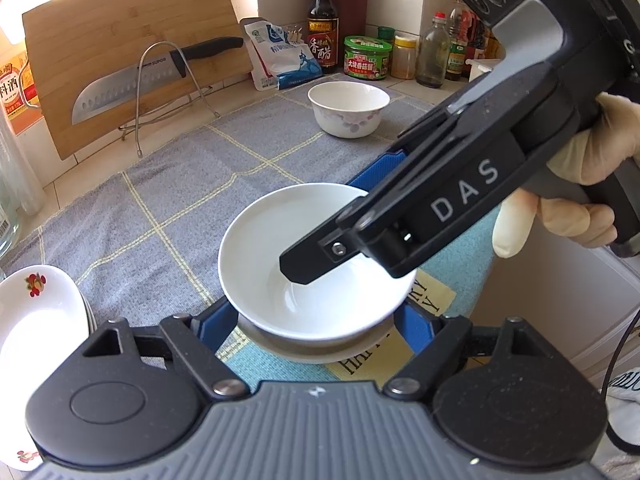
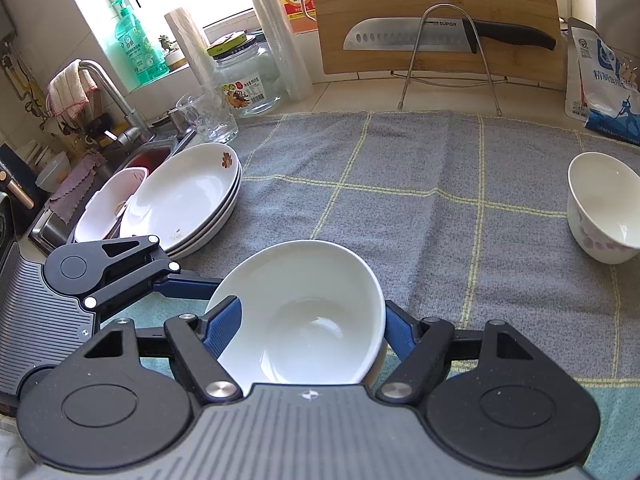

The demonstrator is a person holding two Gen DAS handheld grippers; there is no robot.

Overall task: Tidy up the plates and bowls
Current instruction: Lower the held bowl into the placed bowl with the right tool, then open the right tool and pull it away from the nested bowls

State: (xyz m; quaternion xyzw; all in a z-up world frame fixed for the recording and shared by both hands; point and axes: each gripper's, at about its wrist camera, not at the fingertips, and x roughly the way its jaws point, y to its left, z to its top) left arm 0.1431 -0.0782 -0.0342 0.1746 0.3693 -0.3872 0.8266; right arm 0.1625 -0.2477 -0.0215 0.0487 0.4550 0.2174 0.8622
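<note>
A plain white bowl [image 1: 280, 252] [image 2: 304, 320] sits nested on another white bowl [image 1: 304, 346] on the mat near the front. My right gripper [image 2: 310, 328] straddles its rim, one finger inside and one outside; whether the fingers press on the rim I cannot tell. In the left wrist view that gripper [image 1: 316, 232] reaches in from the right. My left gripper [image 1: 316, 320] is open, its fingers either side of the lower bowl. A floral bowl [image 1: 349, 109] [image 2: 604, 208] stands apart at the back. A stack of floral plates [image 2: 184, 196] [image 1: 36, 320] lies at the left.
A grey checked mat [image 2: 420, 208] covers the counter. A cutting board and knife on a wire stand [image 2: 440, 36] lean at the back. Bottles and jars [image 1: 366, 58] line the back wall. A glass jar [image 2: 246, 80], a tumbler [image 2: 206, 118] and the sink [image 2: 120, 160] are at the left.
</note>
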